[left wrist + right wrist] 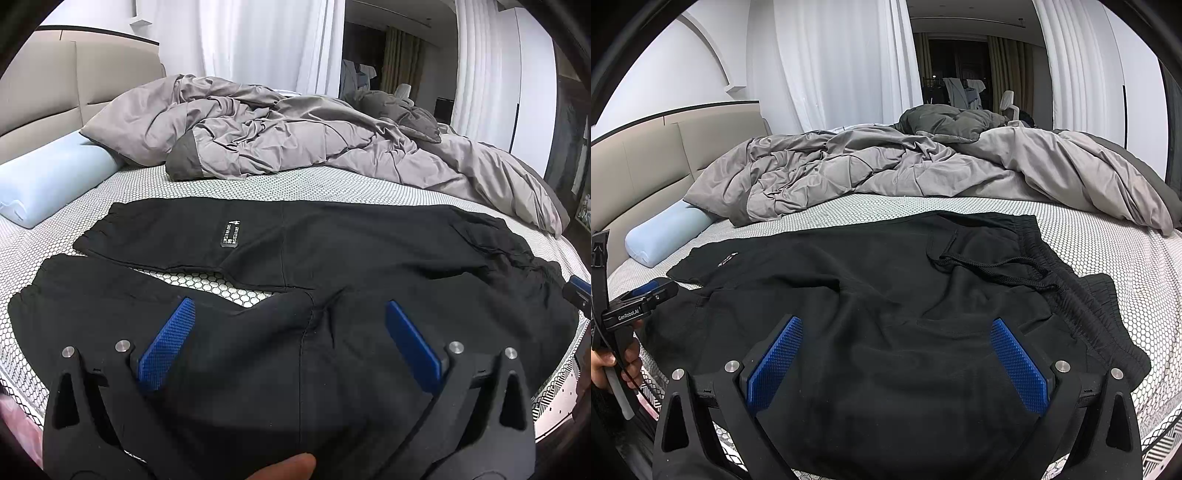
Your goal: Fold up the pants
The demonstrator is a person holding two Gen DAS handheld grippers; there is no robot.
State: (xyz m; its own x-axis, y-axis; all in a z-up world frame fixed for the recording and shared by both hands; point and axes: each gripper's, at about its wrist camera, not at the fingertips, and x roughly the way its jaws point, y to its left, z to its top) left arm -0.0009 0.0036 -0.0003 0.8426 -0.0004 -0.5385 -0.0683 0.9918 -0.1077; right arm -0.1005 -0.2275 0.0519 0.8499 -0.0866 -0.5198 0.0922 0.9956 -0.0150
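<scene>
Pale blue bolster pillow [51,181] left of black cotton pants [332,240], which lie flat on the honeycomb-patterned mattress [295,186]. Left hand-held gripper [290,332] released over the legs. Right hand-held gripper [897,350] released near the waistband. Crumpled grey duvet [295,136] behind the pants.

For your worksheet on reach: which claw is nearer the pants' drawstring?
Right. The right claw hovers open by the waistband, near the drawstring; the left claw sits open over the legs, farther away.
</scene>
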